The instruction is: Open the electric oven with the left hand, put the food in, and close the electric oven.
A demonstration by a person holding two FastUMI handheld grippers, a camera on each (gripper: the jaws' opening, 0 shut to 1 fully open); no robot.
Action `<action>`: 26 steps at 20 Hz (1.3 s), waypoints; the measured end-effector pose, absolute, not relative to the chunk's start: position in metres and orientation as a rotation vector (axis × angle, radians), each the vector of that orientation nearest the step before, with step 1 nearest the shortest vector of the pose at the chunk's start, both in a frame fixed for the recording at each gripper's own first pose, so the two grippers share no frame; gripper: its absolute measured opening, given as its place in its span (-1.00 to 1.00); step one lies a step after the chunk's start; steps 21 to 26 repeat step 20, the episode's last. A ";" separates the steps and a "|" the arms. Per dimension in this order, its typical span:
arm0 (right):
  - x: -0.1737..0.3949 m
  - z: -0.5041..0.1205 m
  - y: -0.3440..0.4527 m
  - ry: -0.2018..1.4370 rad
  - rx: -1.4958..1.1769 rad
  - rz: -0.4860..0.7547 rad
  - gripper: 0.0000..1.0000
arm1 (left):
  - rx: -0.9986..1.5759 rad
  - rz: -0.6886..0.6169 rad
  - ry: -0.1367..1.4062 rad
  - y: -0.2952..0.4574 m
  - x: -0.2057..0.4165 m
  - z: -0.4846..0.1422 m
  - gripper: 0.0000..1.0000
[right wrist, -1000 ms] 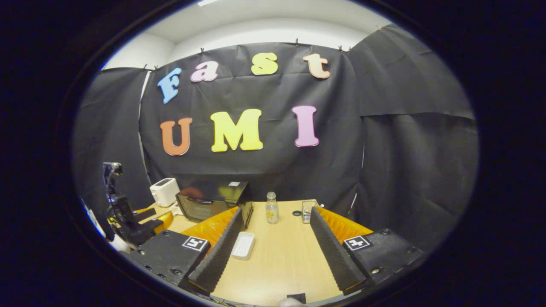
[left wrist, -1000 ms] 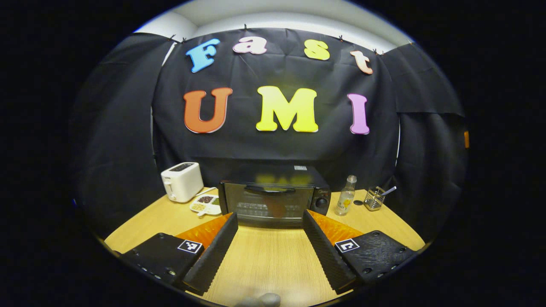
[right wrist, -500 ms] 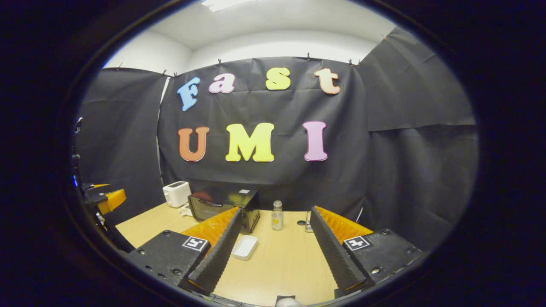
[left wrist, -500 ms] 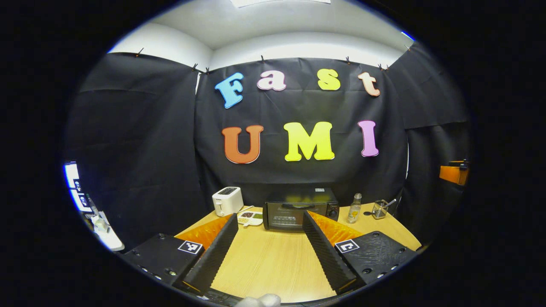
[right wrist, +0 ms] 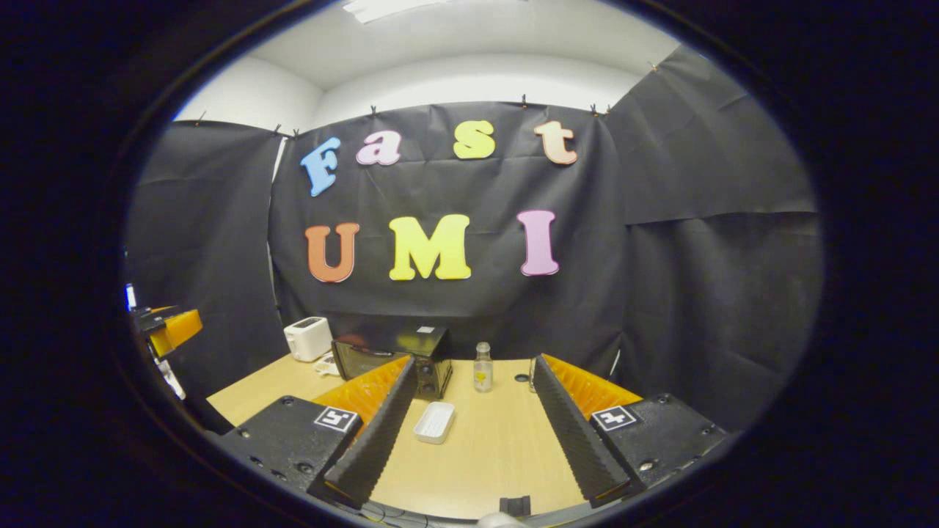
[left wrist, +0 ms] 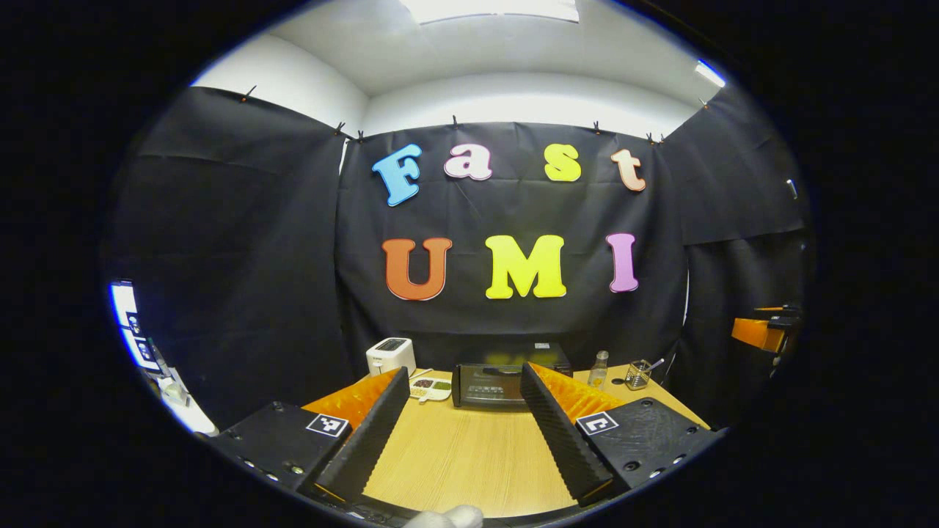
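While both grippers gape, holding nothing | oven [left wrist: 490,383] door shut | table [left wrist: 469,462] edge near

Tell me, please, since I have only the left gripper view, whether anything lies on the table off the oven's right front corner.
Observer: Yes. In the right gripper view a white tray lies on the table, just in front of the oven's right corner.
Operator: Thank you. Is the right gripper holding that tray?
Observer: No. The right gripper is open, and the tray lies beyond its fingertips, nearer the left finger, with neither finger touching it.
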State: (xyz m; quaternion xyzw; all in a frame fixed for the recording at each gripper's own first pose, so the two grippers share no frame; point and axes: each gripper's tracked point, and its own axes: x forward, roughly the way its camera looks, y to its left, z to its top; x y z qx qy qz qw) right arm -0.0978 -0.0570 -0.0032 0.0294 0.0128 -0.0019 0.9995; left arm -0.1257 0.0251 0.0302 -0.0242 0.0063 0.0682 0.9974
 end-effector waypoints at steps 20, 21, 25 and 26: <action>-0.158 0.009 -0.043 0.002 0.059 -0.135 0.93 | -0.065 -0.003 0.004 0.028 -0.134 0.033 0.93; -0.158 0.009 -0.043 0.002 0.059 -0.135 0.93 | -0.065 -0.003 0.004 0.028 -0.134 0.033 0.93; -0.158 0.009 -0.043 0.002 0.059 -0.135 0.93 | -0.065 -0.003 0.004 0.028 -0.134 0.033 0.93; -0.158 0.009 -0.043 0.002 0.059 -0.135 0.93 | -0.065 -0.003 0.004 0.028 -0.134 0.033 0.93</action>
